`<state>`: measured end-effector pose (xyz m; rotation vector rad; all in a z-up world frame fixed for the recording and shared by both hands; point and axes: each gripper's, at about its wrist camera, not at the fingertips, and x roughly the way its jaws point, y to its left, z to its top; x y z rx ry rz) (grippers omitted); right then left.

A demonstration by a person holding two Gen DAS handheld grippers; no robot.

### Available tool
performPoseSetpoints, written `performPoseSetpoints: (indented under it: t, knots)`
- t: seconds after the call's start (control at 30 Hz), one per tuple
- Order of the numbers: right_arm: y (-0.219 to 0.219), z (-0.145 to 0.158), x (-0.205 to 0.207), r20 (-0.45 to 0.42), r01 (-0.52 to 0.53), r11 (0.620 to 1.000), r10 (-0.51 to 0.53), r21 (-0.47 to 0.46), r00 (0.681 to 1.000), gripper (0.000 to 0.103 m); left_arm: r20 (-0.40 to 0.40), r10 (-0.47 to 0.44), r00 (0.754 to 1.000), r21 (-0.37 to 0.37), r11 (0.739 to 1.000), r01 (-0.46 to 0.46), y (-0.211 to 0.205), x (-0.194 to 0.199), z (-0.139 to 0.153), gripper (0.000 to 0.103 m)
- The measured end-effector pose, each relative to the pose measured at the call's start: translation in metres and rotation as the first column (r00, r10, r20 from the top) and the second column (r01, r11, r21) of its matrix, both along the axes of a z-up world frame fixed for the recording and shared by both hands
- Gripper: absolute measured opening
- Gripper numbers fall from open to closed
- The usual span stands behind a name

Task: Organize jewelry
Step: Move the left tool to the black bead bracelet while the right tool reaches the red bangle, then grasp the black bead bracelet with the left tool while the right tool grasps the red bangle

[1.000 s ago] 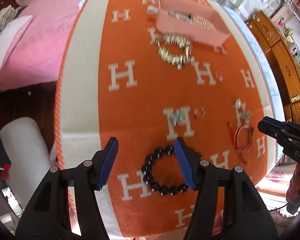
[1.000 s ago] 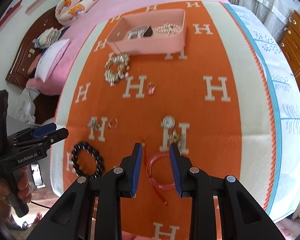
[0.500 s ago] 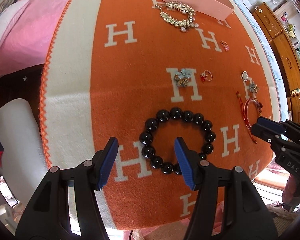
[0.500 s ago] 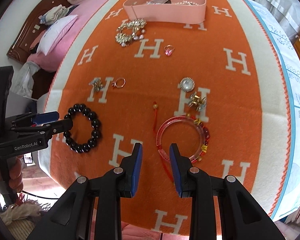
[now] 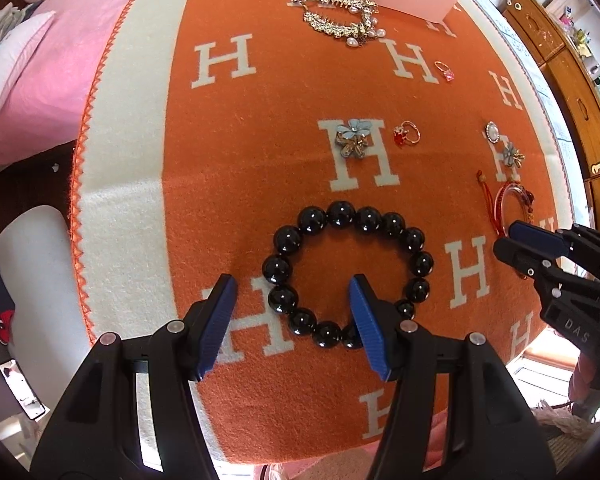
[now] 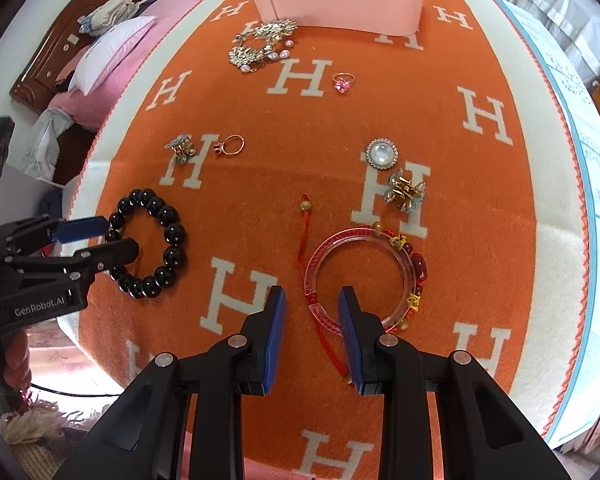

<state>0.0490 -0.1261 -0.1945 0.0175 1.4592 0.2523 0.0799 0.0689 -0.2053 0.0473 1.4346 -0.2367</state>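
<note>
A black bead bracelet (image 5: 346,272) lies flat on the orange blanket (image 5: 260,152). My left gripper (image 5: 292,300) is open and low over it, with the bracelet's near-left beads between the fingers and the right finger inside the ring. It also shows in the right wrist view (image 6: 150,244). A clear pink bangle with a red cord (image 6: 358,276) lies on the blanket. My right gripper (image 6: 312,312) is open, and the bangle's near-left rim lies between the fingers. A pink tray (image 6: 340,0) stands at the far end.
Loose on the blanket lie a rhinestone and pearl necklace (image 5: 340,16), a pink-stone ring (image 6: 342,80), a red-stone ring (image 5: 406,134), flower brooches (image 5: 352,138), (image 6: 406,194) and a round pearl brooch (image 6: 382,154). A pink bed (image 5: 40,40) is left, wooden cabinets (image 5: 580,92) right.
Both grippers have dropped and moved in over the blanket. The left one now straddles the black bracelet's beads and the right one the bangle's rim. Both stay open.
</note>
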Motion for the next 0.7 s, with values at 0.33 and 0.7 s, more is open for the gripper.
performPoseSetpoints:
  t: [0.33,0.7]
  knots:
    - [0.005,-0.003,0.002,-0.003,-0.056,0.998,0.056,-0.010,0.998,0.010,0.044,-0.016,0.999,0.058,0.998,0.013,-0.009,0.004,0.002,0.013]
    - [0.006,0.004,0.008,-0.038,-0.081,0.997,0.082,0.011,0.996,0.006,0.042,-0.001,0.999,0.010,1.000,0.000,-0.009,0.002,0.016,0.012]
